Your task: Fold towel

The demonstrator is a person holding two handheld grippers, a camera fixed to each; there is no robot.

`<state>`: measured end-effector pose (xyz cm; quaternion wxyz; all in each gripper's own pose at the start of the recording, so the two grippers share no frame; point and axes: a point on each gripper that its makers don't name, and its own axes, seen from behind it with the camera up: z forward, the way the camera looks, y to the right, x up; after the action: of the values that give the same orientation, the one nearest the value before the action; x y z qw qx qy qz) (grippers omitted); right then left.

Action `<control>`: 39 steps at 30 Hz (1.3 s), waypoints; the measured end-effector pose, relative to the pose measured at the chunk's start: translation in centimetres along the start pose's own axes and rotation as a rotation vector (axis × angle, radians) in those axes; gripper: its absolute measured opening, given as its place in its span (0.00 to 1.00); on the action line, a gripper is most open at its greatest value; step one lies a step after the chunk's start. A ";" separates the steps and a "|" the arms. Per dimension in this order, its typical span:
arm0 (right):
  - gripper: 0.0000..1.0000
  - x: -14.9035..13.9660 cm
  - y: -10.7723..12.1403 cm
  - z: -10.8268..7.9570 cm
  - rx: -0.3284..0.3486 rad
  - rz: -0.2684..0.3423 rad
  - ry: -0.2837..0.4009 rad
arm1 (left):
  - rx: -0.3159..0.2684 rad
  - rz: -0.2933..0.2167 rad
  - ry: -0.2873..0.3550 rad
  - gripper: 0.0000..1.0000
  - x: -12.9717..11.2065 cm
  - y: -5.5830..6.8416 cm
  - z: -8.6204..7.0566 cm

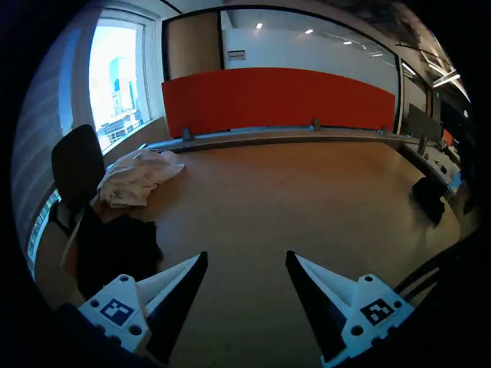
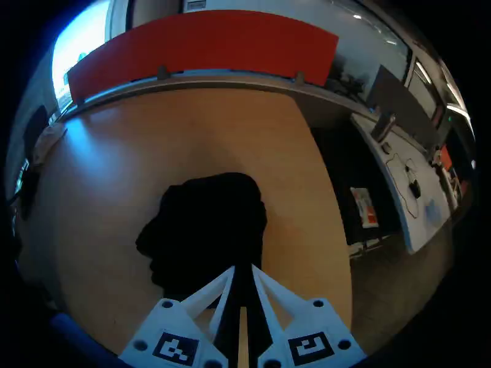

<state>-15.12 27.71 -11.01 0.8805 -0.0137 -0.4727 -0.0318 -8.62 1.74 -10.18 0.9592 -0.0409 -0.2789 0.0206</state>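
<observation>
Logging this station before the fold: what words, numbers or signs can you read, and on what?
None can be read.
Wall sign above the red partition: too small.
Sheet on the floor: blurred.
Left gripper square markers: patterns, no letters.
Black towel: no label visible.

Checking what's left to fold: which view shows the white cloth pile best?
Left gripper view: the white cloth pile lies whole on the table's left side, near the window. The right gripper view shows a pale sliver of it at the far left edge.
</observation>
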 end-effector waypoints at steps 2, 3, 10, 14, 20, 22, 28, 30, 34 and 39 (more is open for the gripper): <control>0.05 -0.3 0.1 0.2 -0.004 0.007 -0.006 | 0.001 0.000 -0.001 0.94 0.0 -0.1 0.0; 0.05 -0.5 0.2 0.3 -0.007 0.011 -0.010 | 0.002 0.000 -0.001 0.94 -0.1 -0.1 -0.1; 0.05 -2.0 0.7 1.1 -0.028 0.023 -0.049 | 0.008 -0.004 -0.003 0.94 -0.2 -0.2 -0.2; 0.05 -2.8 0.9 1.8 -0.038 0.037 -0.068 | 0.010 -0.002 -0.005 0.94 -0.3 -0.3 -0.3; 0.05 -3.7 0.8 2.6 -0.051 0.049 -0.088 | 0.016 -0.001 -0.007 0.94 -0.5 -0.4 -0.5; 0.05 -3.9 0.8 2.8 -0.056 0.052 -0.094 | 0.018 -0.001 -0.008 0.94 -0.5 -0.5 -0.5; 0.05 -4.6 1.0 3.5 -0.070 0.069 -0.112 | 0.020 0.003 -0.012 0.94 -0.6 -0.7 -0.7; 0.05 -4.8 1.0 3.7 -0.073 0.075 -0.118 | 0.020 0.006 -0.012 0.94 -0.7 -0.7 -0.7; 0.05 -5.2 1.0 4.0 -0.080 0.082 -0.130 | 0.022 0.008 -0.014 0.94 -0.7 -0.7 -0.8; 0.05 -5.4 1.1 4.4 -0.090 0.087 -0.141 | 0.023 0.009 -0.016 0.94 -0.8 -0.7 -0.9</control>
<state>-21.72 29.26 -13.11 0.8442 -0.0758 -0.5305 -0.0138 -8.82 0.90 -11.29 0.9573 -0.0311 -0.2860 0.0286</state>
